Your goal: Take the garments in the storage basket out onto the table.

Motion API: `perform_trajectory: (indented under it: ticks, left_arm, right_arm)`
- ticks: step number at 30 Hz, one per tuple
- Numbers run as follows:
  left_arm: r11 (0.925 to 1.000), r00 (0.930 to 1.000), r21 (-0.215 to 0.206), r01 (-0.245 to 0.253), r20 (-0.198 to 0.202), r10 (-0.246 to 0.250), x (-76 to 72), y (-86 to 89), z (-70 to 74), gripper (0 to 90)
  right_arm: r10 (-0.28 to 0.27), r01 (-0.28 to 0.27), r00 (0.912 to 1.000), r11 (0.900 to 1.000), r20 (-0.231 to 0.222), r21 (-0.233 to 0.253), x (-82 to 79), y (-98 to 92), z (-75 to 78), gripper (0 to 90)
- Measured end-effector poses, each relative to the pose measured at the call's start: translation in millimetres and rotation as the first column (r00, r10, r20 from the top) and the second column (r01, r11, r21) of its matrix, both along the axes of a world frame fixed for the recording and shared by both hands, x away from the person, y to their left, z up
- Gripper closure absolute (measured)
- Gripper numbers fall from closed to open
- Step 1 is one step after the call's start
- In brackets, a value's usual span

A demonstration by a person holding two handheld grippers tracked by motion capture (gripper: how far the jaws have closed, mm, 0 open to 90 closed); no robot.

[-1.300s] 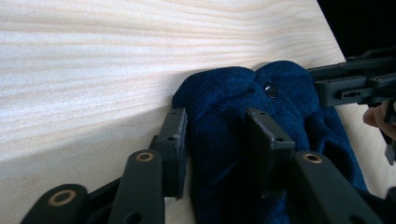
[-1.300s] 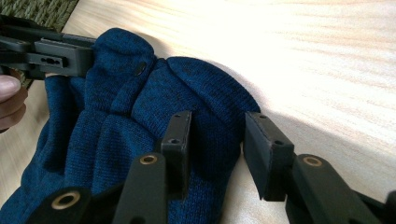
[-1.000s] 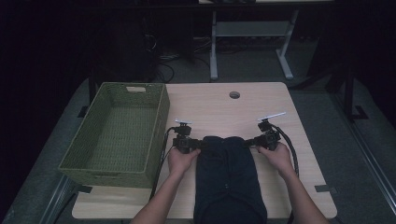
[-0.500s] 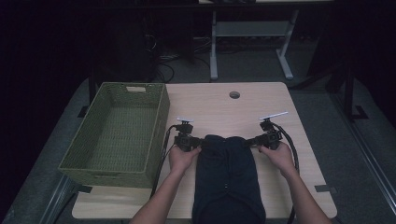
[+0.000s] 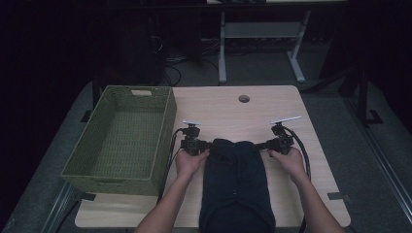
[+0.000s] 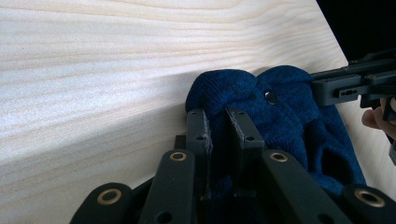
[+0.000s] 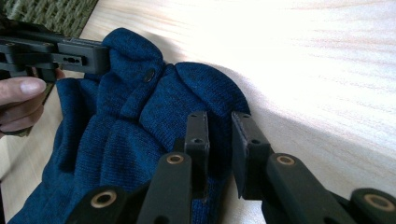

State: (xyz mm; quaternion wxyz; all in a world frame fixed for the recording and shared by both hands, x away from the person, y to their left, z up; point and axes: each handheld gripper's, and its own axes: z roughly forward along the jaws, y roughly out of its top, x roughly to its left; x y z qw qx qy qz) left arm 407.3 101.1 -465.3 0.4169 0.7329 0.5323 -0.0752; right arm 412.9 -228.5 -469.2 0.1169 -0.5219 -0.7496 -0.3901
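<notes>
Both grippers pinch the top corners of the sweater (image 5: 235,184), which lies flat on the table (image 5: 228,109) beside the basket (image 5: 124,138): left gripper (image 6: 217,126), right gripper (image 7: 219,128). Thin bites of knit may slip if lifted unevenly.

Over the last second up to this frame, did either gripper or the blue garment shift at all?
Nothing visibly changed. The left gripper and right gripper stay at the two far corners of the dark blue knitted garment, jaws closed on the fabric, which lies flat on the table as before. The green woven basket sits where it was at the left.
</notes>
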Motion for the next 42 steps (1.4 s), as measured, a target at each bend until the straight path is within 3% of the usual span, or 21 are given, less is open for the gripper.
perform_trajectory:
  ticks: [9,22,34,42]
  left_arm:
    - [1.0000,0.9997,-0.005,0.008,0.021,-0.008,7.4,0.0,15.0,80.5]
    - [0.9993,0.9985,-0.032,0.017,0.053,-0.016,23.0,5.4,39.1,80.9]
    - [0.9986,0.9941,-0.043,0.030,0.106,-0.026,34.3,6.7,73.5,81.2]
    - [0.9977,0.9924,-0.062,0.028,0.121,-0.020,40.7,6.4,83.6,81.2]
  right_arm:
    - [-0.002,0.002,1.0000,1.000,0.004,0.024,2.8,-2.3,7.0,77.4]
    - [0.009,-0.011,0.9993,0.999,0.038,0.040,15.5,-2.8,36.2,77.5]
    - [0.005,-0.009,0.9960,0.999,0.089,0.049,22.7,-4.7,71.5,77.6]
    - [0.000,-0.005,0.9944,0.999,0.106,0.044,29.2,-6.1,86.8,77.6]
